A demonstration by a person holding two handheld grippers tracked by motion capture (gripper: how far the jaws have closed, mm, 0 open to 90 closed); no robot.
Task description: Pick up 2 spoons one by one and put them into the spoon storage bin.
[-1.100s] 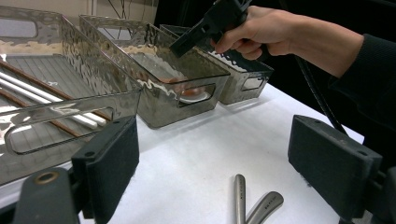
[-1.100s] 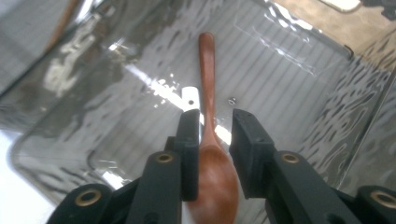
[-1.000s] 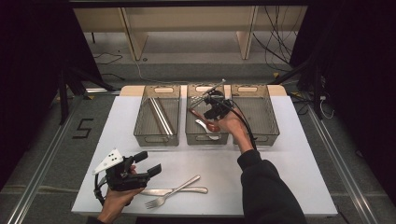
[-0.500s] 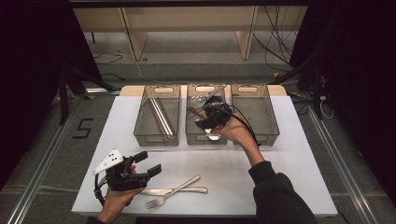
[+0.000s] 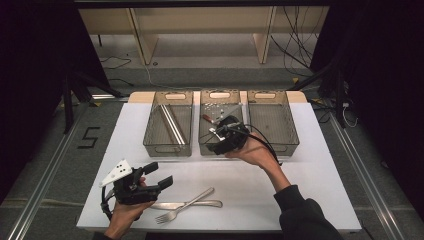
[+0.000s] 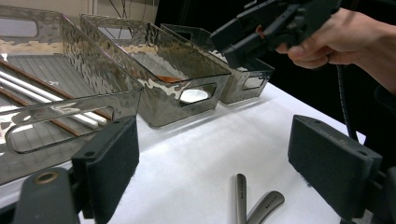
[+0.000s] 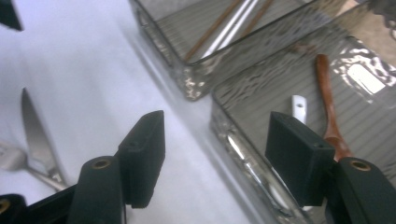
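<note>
My right gripper (image 5: 216, 141) jaws just opened wide, nothing between them; the brown spoon (image 7: 328, 108) lies in the middle bin (image 5: 210, 149) beyond them. The right gripper view shows the spoon clearly. Left gripper (image 5: 160, 175) jaws gape empty near the knife (image 5: 192, 204) and fork (image 5: 178, 209) on the worktop (image 5: 310, 175).

Right gripper (image 5: 218, 144): now drawn back from deep over the middle bin (image 5: 221, 148) to above its near rim; jaws just opening, nothing between them; forearm pulled back toward the near table edge.
</note>
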